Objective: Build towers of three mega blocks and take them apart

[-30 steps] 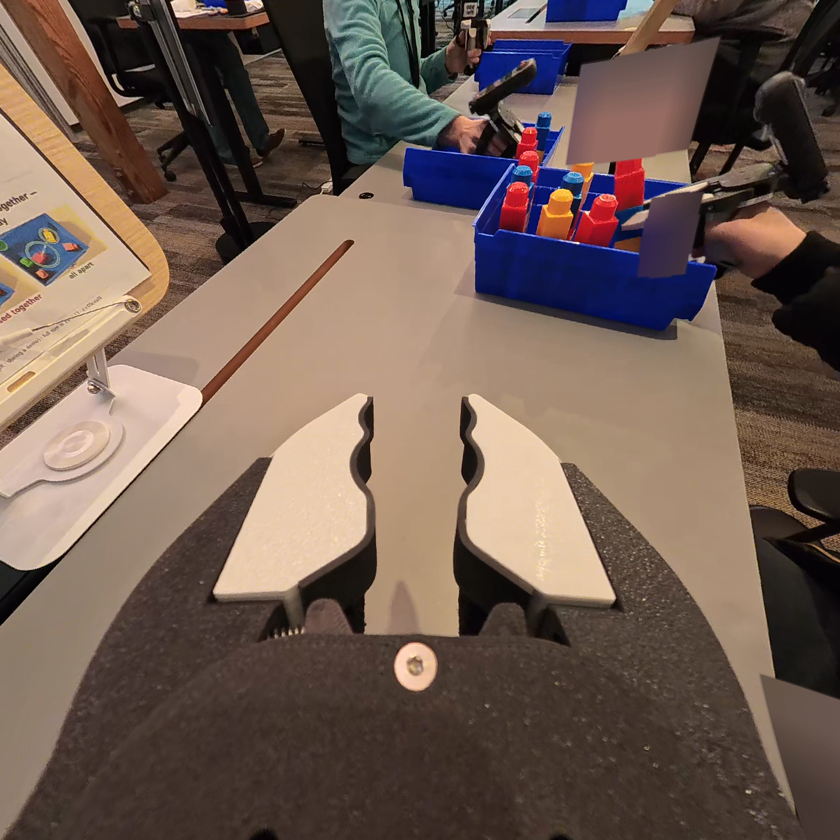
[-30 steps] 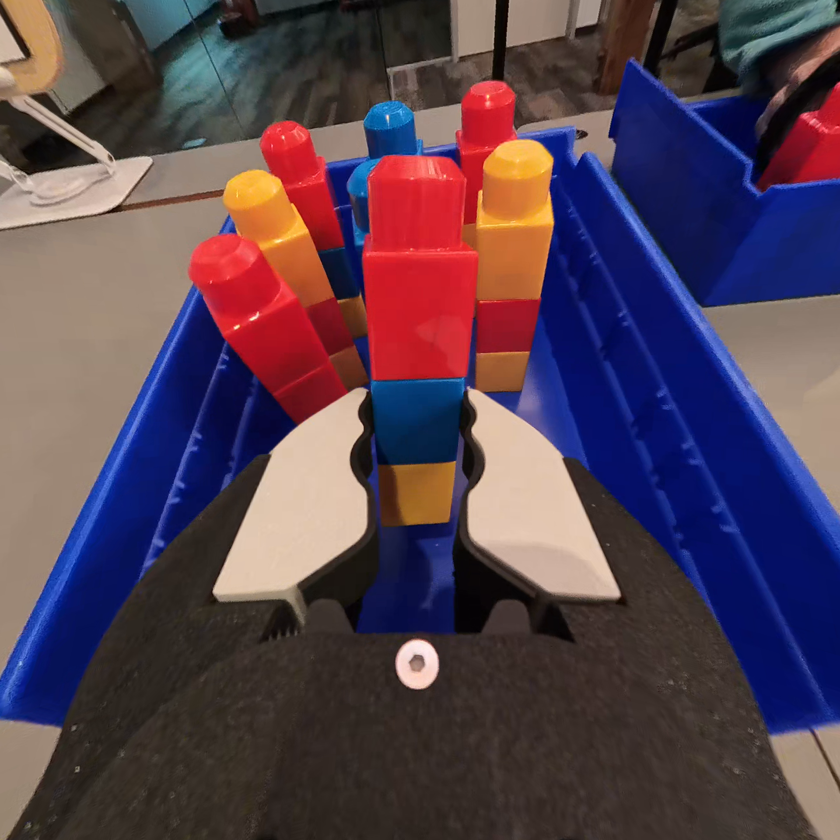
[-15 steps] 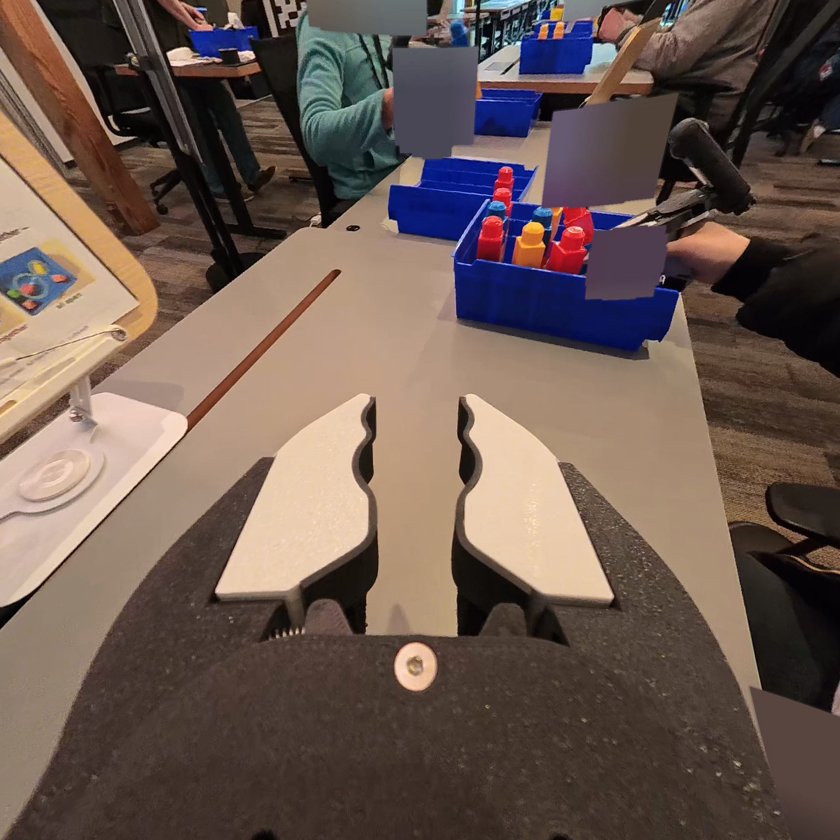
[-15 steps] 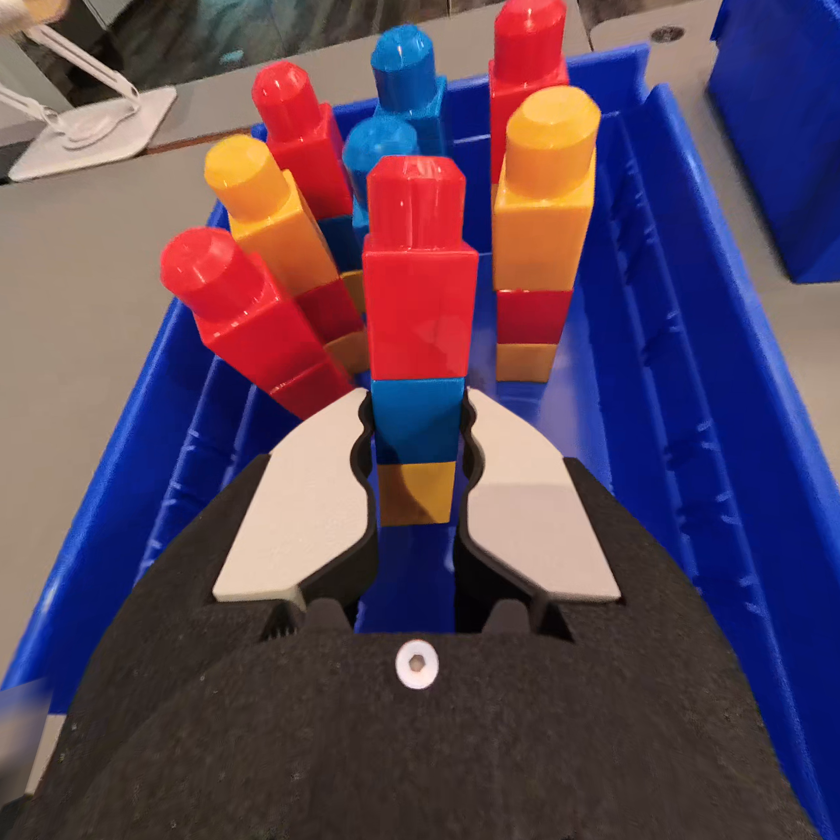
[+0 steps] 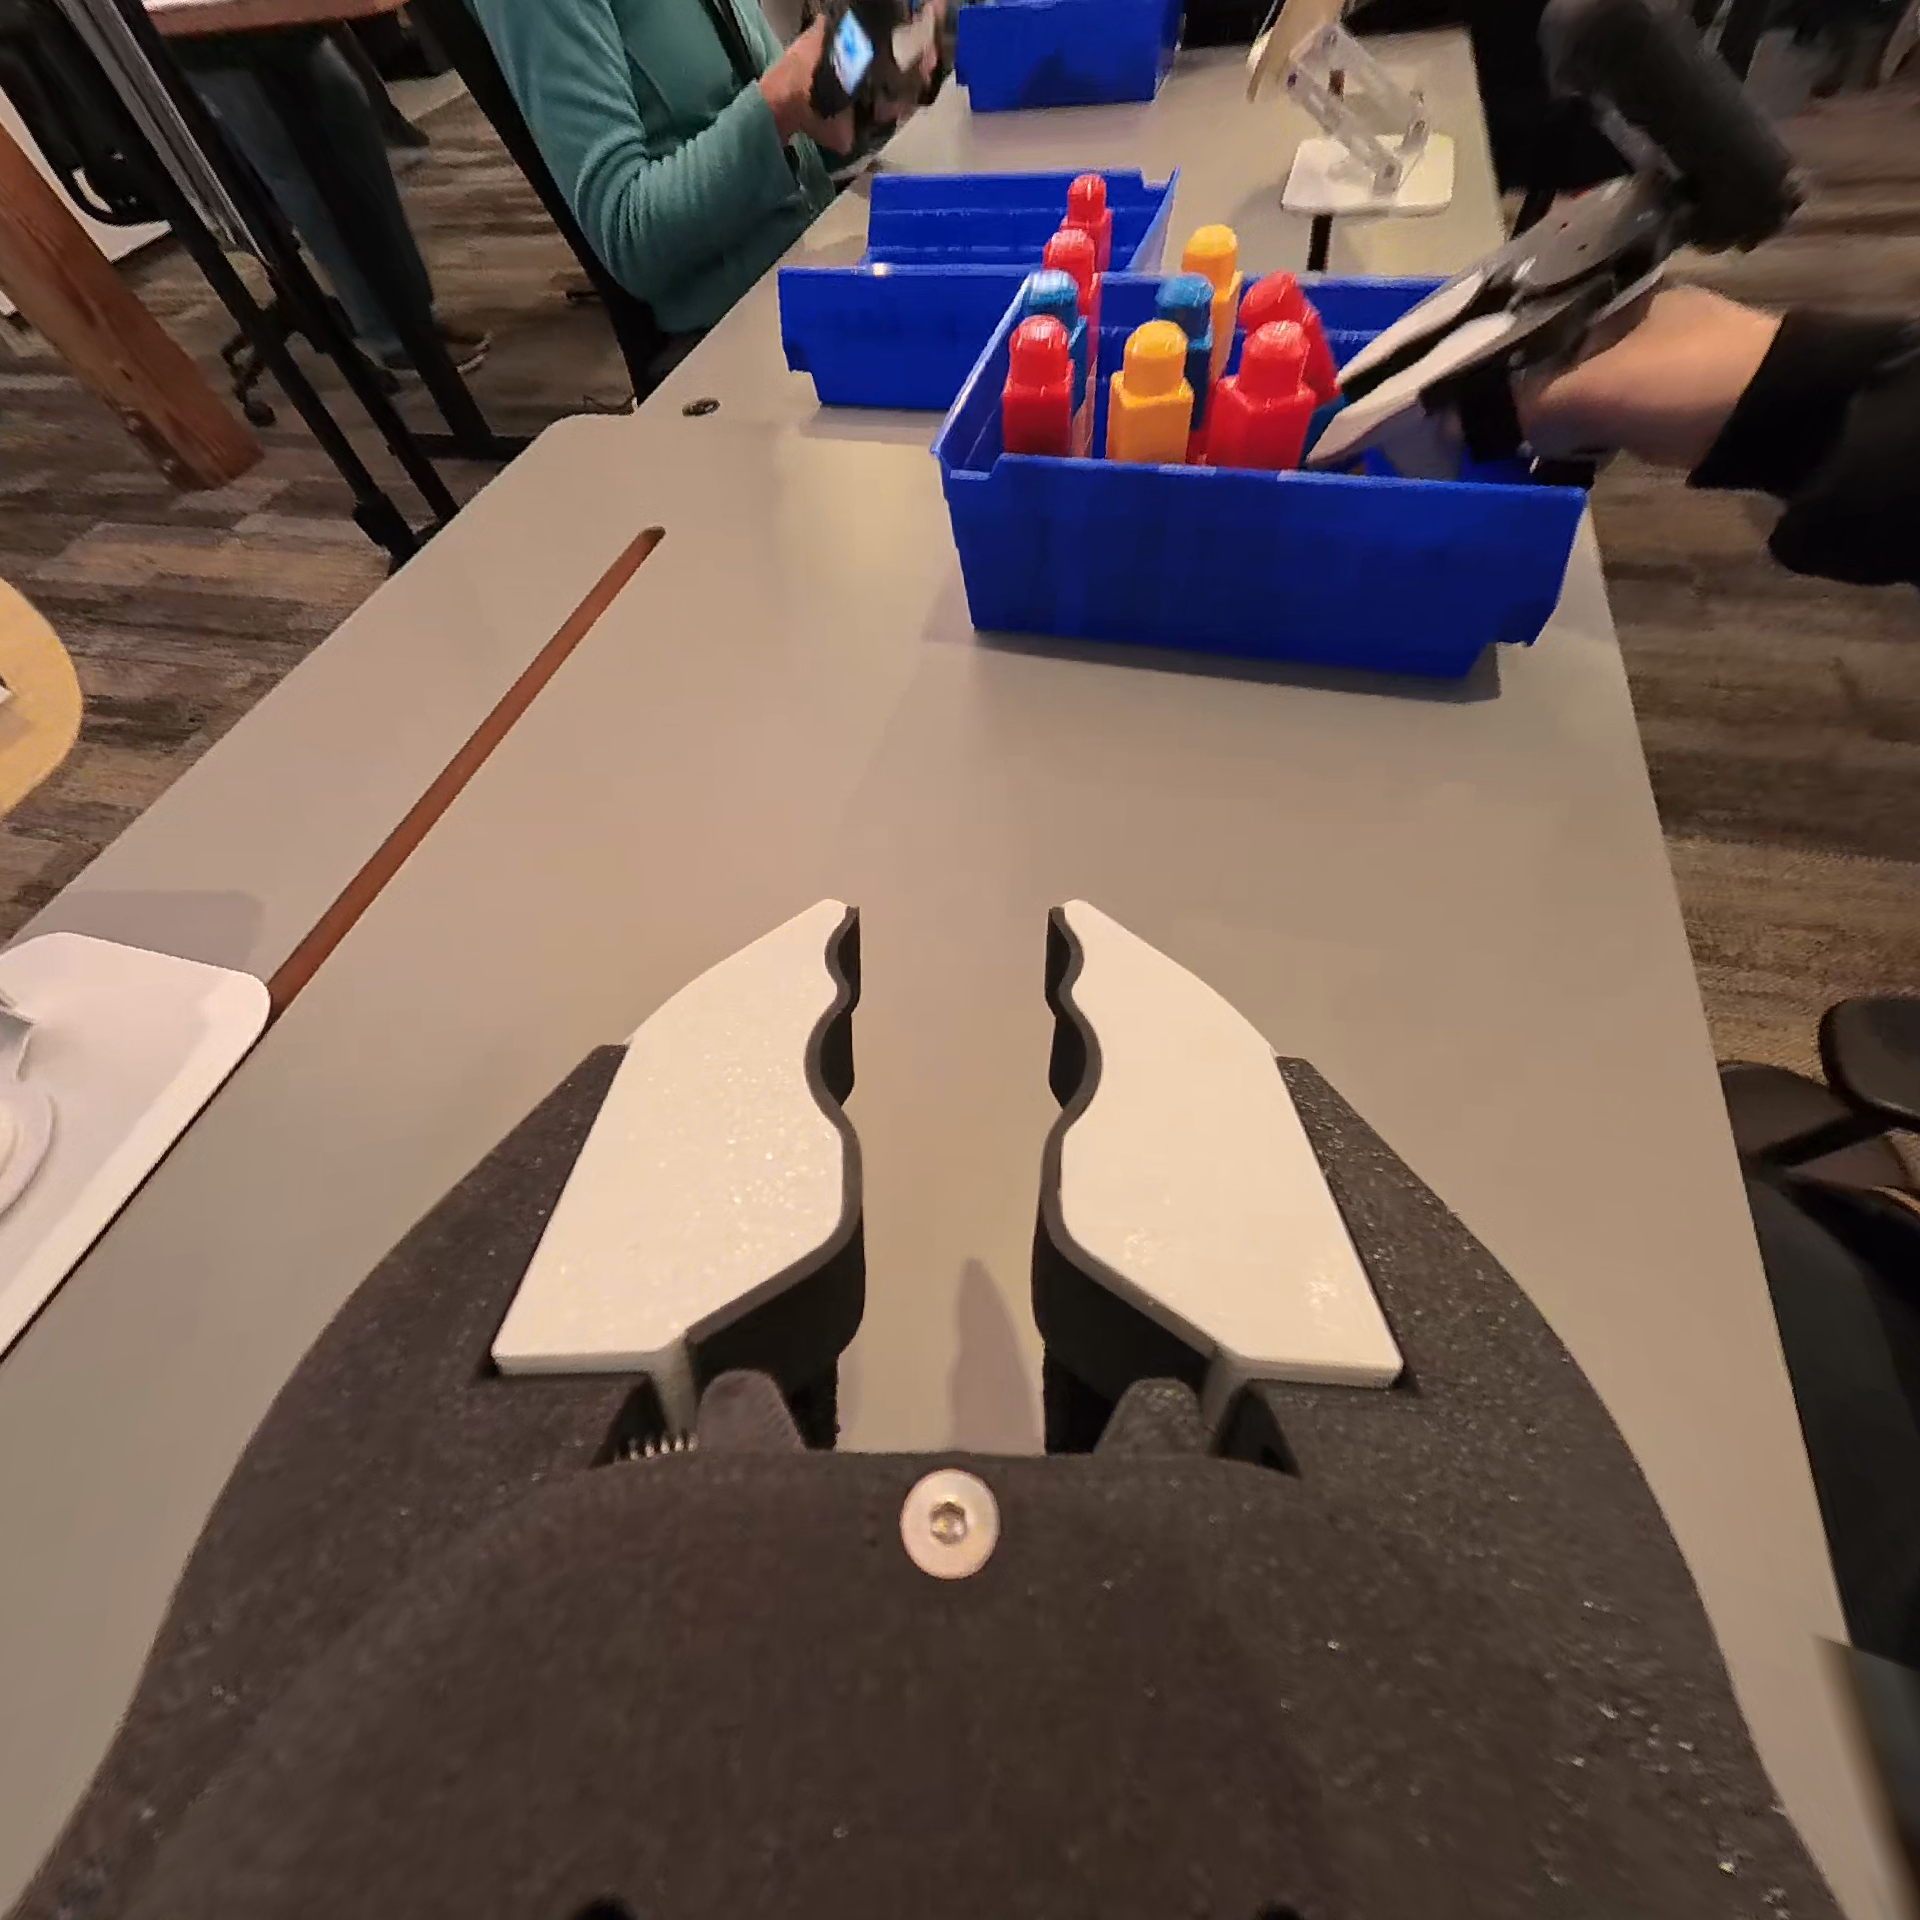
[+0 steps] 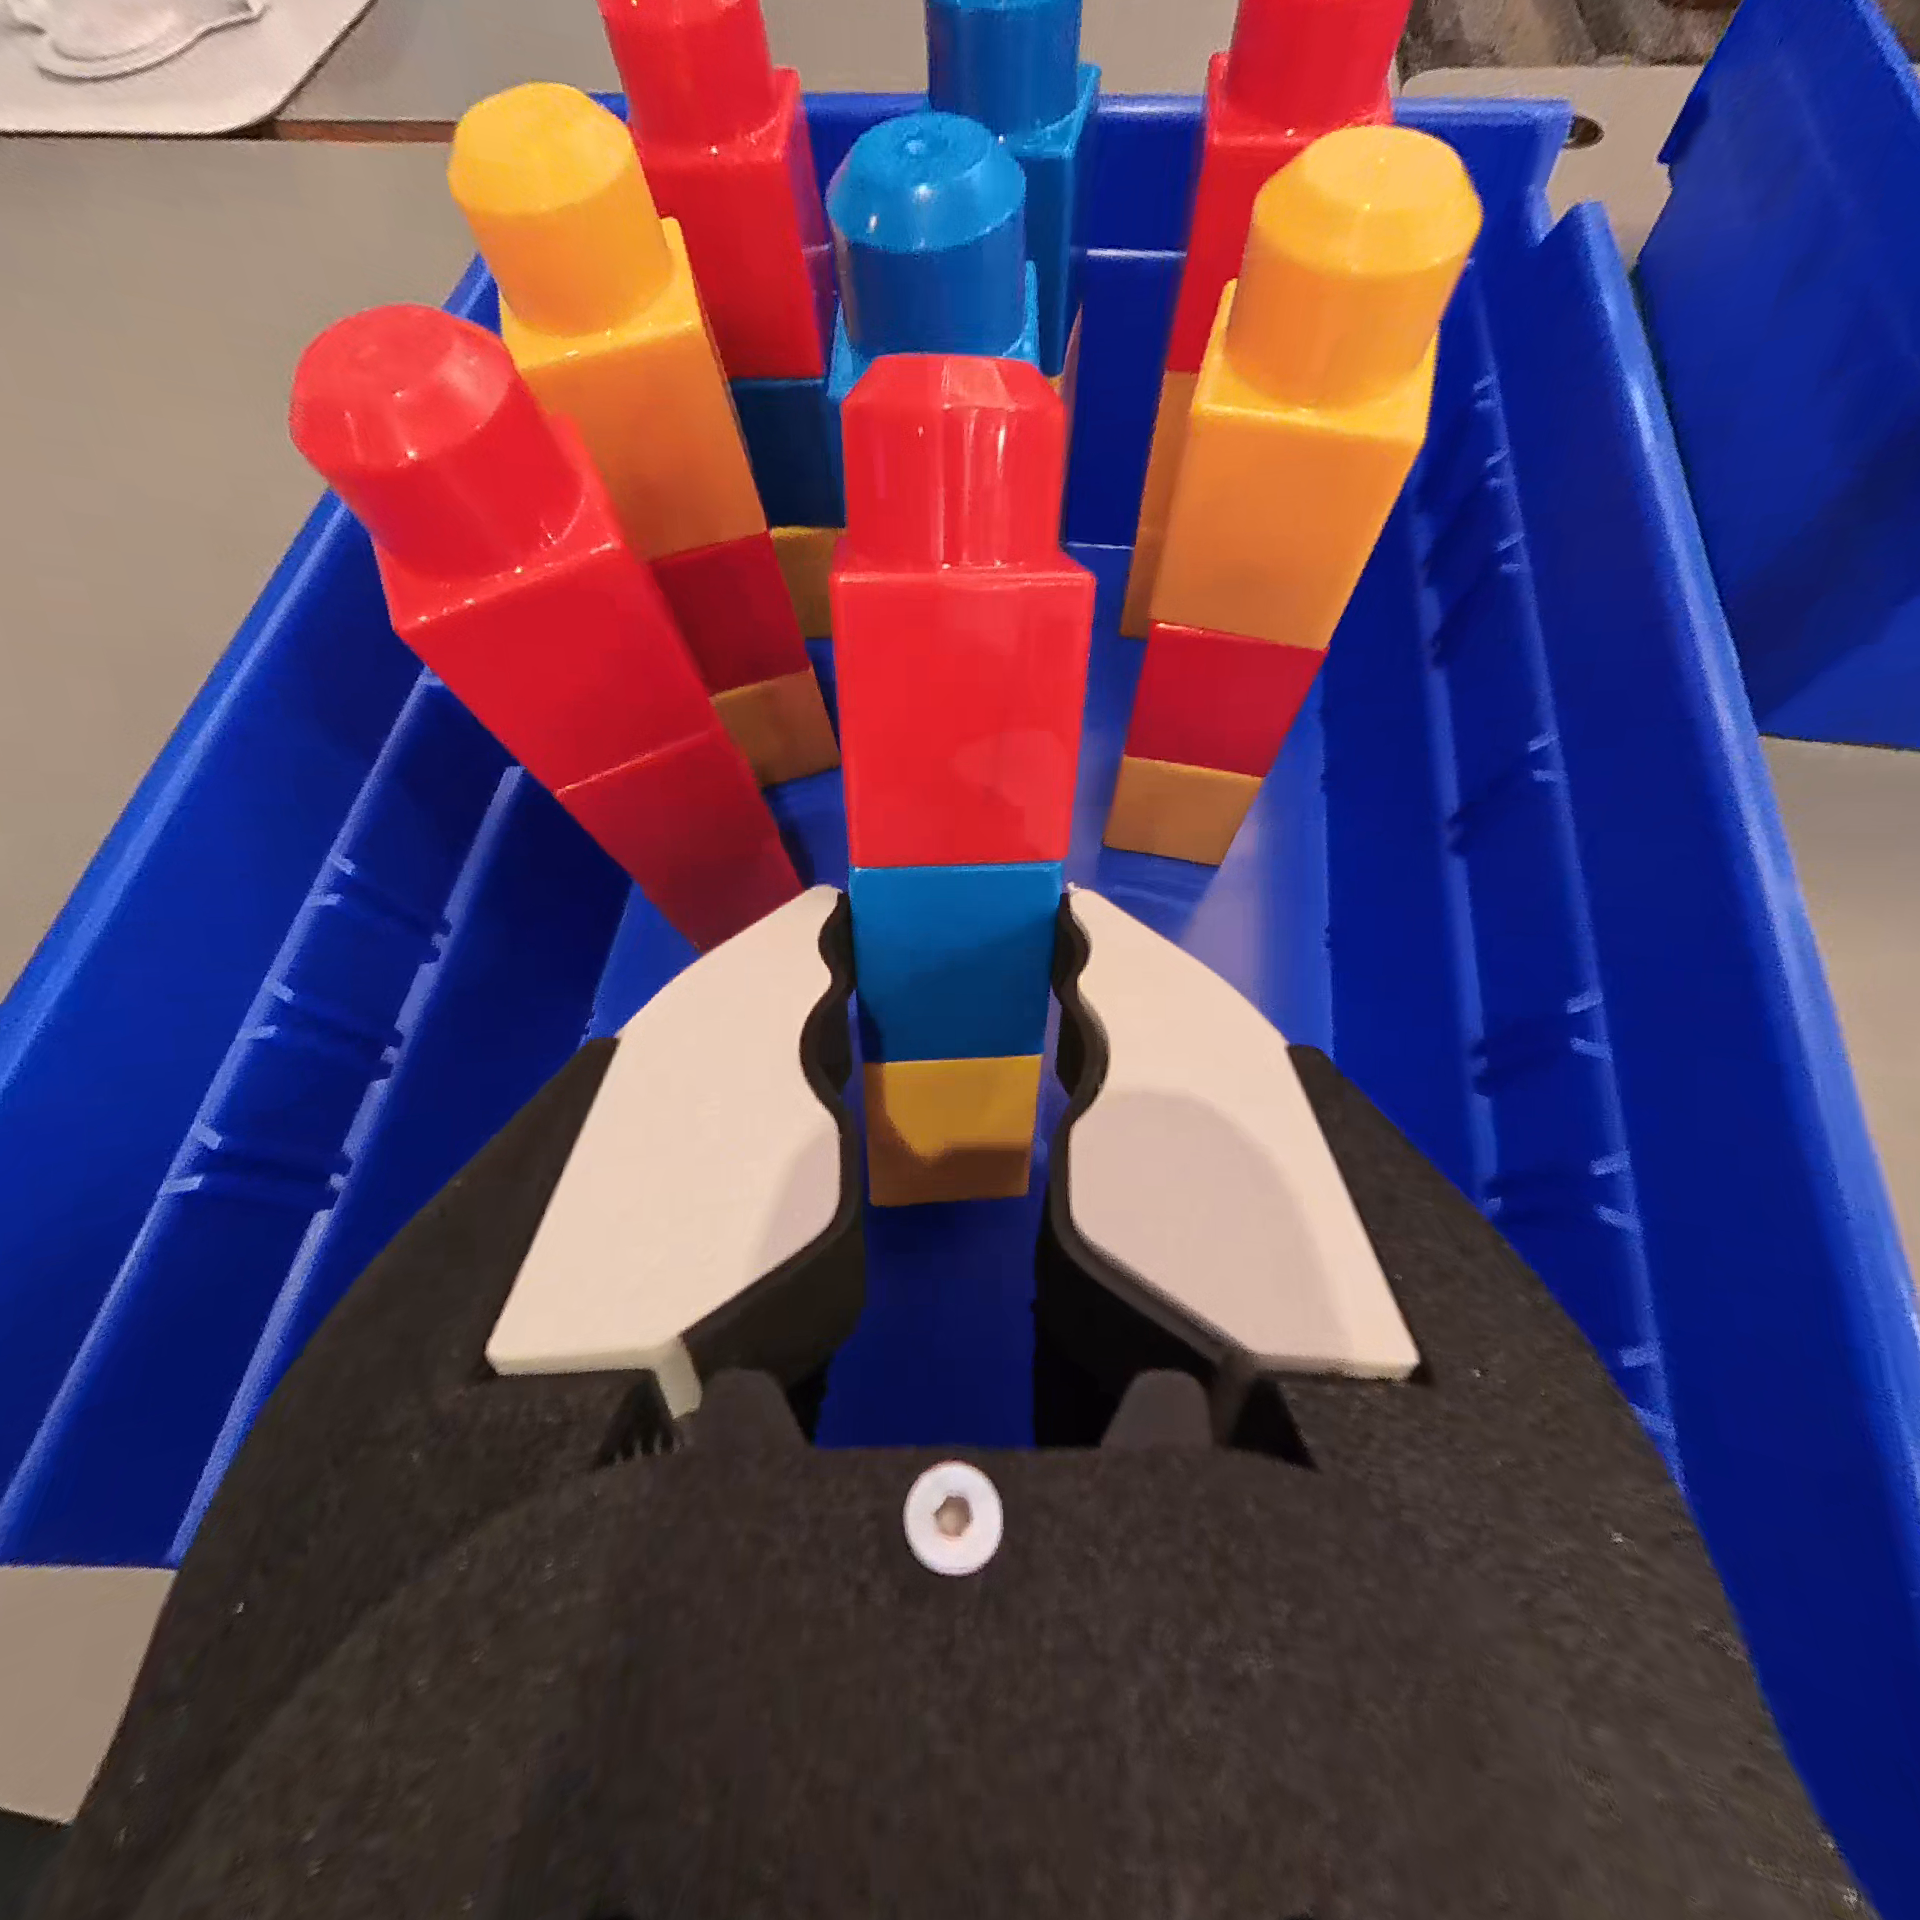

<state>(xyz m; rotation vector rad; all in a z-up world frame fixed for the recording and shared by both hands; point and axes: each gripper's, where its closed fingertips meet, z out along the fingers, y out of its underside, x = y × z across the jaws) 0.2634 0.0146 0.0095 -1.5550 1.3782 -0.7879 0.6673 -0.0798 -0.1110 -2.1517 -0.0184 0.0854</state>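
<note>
My right gripper (image 6: pixel 951 914) is shut on a three-block tower (image 6: pixel 961 707), red on blue on yellow. It grips the blue middle block inside the blue bin (image 6: pixel 1558 831). Several other three-block towers stand in the bin, among them an all-red tower (image 6: pixel 540 623) at the left and a yellow-topped tower (image 6: pixel 1288 499) at the right. My left gripper (image 5: pixel 951 920) is open and empty over the grey table (image 5: pixel 831 727), well short of the bin (image 5: pixel 1247 561). The right gripper (image 5: pixel 1392 384) also shows in the left wrist view, reaching into the bin's right end.
A second blue bin (image 5: pixel 914 312) with red towers stands behind the first. A person in a teal sleeve (image 5: pixel 644 145) sits at the far left of the table. A white stand base (image 5: pixel 94 1070) lies at the left edge. A brown slot (image 5: pixel 468 758) runs along the table.
The right gripper has tipped down and lowered the held tower deeper into the bin. The left gripper has swung right and tilted down, still open over the table.
</note>
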